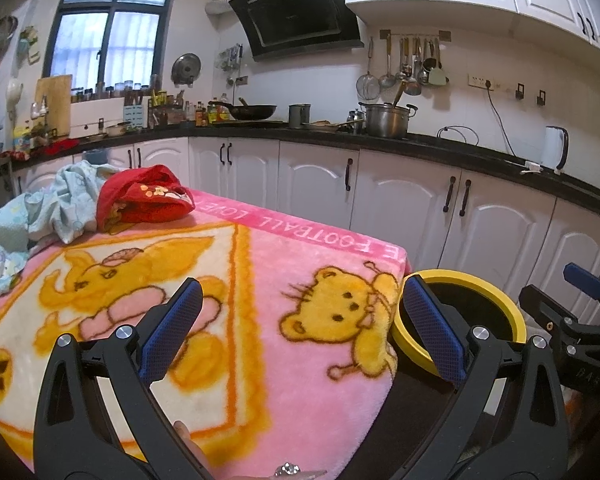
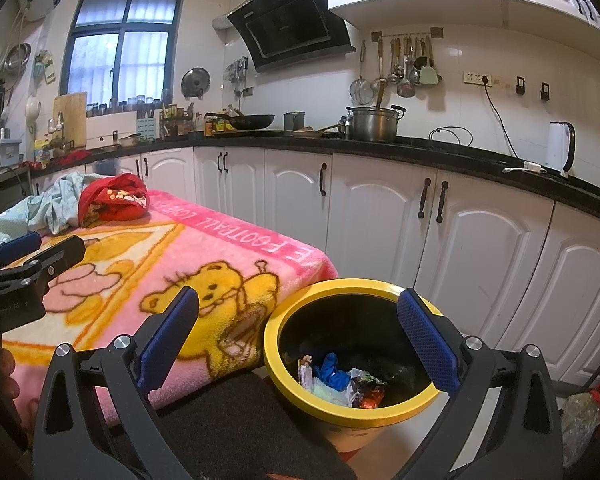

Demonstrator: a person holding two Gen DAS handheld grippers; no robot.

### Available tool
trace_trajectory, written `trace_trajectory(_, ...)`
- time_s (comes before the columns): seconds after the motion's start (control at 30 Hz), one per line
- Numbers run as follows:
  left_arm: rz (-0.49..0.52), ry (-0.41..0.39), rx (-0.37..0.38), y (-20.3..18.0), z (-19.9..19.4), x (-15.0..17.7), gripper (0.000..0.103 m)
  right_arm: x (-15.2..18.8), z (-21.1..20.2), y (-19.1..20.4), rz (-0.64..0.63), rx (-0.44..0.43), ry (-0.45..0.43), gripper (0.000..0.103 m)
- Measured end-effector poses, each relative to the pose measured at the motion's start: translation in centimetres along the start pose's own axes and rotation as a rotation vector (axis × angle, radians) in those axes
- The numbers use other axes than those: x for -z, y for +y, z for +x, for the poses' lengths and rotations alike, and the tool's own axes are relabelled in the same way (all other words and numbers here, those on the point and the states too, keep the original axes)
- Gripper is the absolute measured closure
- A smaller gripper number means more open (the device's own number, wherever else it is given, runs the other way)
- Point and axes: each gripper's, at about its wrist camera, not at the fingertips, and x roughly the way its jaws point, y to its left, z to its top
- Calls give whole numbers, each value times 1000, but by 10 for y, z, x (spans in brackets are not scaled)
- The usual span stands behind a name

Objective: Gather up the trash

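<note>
A yellow-rimmed bin [image 2: 300, 394] stands on the floor at the right end of the blanket-covered table [image 2: 204, 240]. It holds several pieces of trash [image 2: 336, 380], among them a blue scrap and crumpled wrappers. My right gripper [image 2: 296, 336] is open and empty, hovering above the bin's left rim. My left gripper [image 1: 300, 320] is open and empty above the pink bear blanket [image 1: 260, 280], with the bin's rim [image 1: 480, 278] behind its right finger. The right gripper also shows at the right edge of the left wrist view [image 1: 580, 312].
A red cloth [image 1: 144, 200] and a pale blue cloth [image 1: 52, 208] lie at the table's far left end. White cabinets [image 2: 460, 232] and a cluttered black counter [image 2: 380, 146] run behind. A dark mat [image 2: 228, 412] lies on the floor before the bin.
</note>
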Motion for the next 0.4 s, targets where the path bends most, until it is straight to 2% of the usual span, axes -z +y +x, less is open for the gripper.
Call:
trace_trajectory(0.13, -46, 15, -2, 13, -3, -3, 11, 3, 1, 8, -16, -17, 0, 6)
trace_trajectory(0.2, -93, 43, -52, 37, -6, -8, 11, -1, 5, 22, -48, -68, 17, 6)
trace_trajectory(0.27, -119, 85, -125, 67, -8, -14, 11, -10, 14, 45, -93, -153, 43, 6)
trace_trajectory(0.3, -134, 98, -173, 87, -9, -17, 11, -16, 20, 66, -113, -229, 56, 6)
trace_trajectory(0.37, -181, 130, -323, 148, -13, -21, 11, -24, 34, 116, -167, -383, 115, 6)
trace_trajectory(0.4, -208, 148, -390, 178, -14, -21, 11, -26, 44, 154, -212, -475, 184, 6)
